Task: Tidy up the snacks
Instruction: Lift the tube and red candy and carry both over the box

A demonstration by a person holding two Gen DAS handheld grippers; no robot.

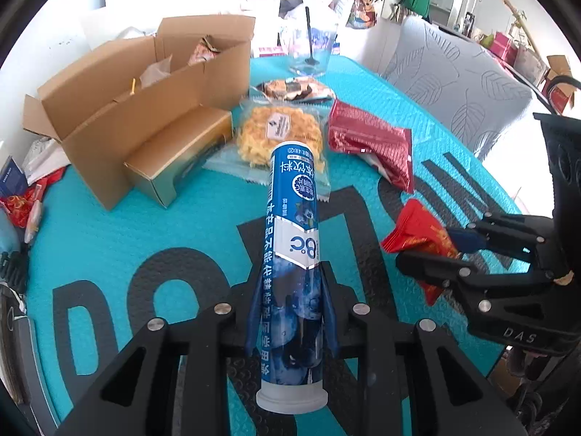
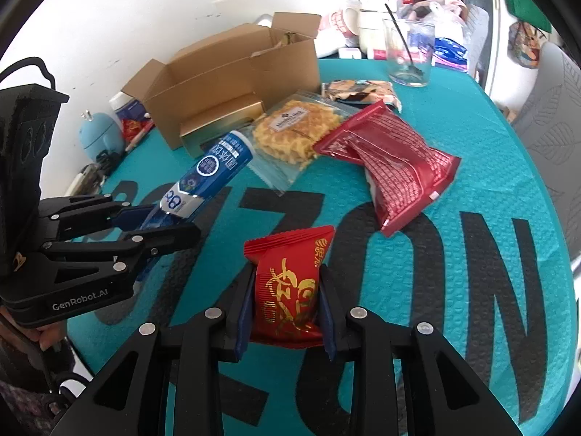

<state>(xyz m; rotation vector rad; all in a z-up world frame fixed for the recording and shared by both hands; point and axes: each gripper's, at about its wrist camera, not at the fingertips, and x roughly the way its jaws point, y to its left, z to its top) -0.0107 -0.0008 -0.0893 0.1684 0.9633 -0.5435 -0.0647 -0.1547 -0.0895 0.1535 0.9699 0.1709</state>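
My left gripper point(image 1: 292, 283) is shut on a blue tube point(image 1: 294, 254) with a white cap and holds it above the teal mat, pointing at the snacks; both show in the right wrist view, the gripper point(image 2: 159, 225) and the tube point(image 2: 214, 170). My right gripper point(image 2: 285, 283) is shut on a small red snack packet point(image 2: 287, 290) with gold lettering, also seen at the right of the left wrist view point(image 1: 417, 236). An open cardboard box point(image 1: 145, 98) stands at the back left. A waffle bag point(image 1: 279, 134), a large red bag point(image 1: 374, 141) and a dark snack bag point(image 1: 294, 89) lie beyond.
A gold box point(image 1: 174, 160) sits against the cardboard box. A clear glass with a spoon point(image 1: 312, 51) stands at the table's far edge. Clutter lies along the left edge point(image 1: 21, 196). A grey cushioned chair point(image 1: 454, 83) is at the right.
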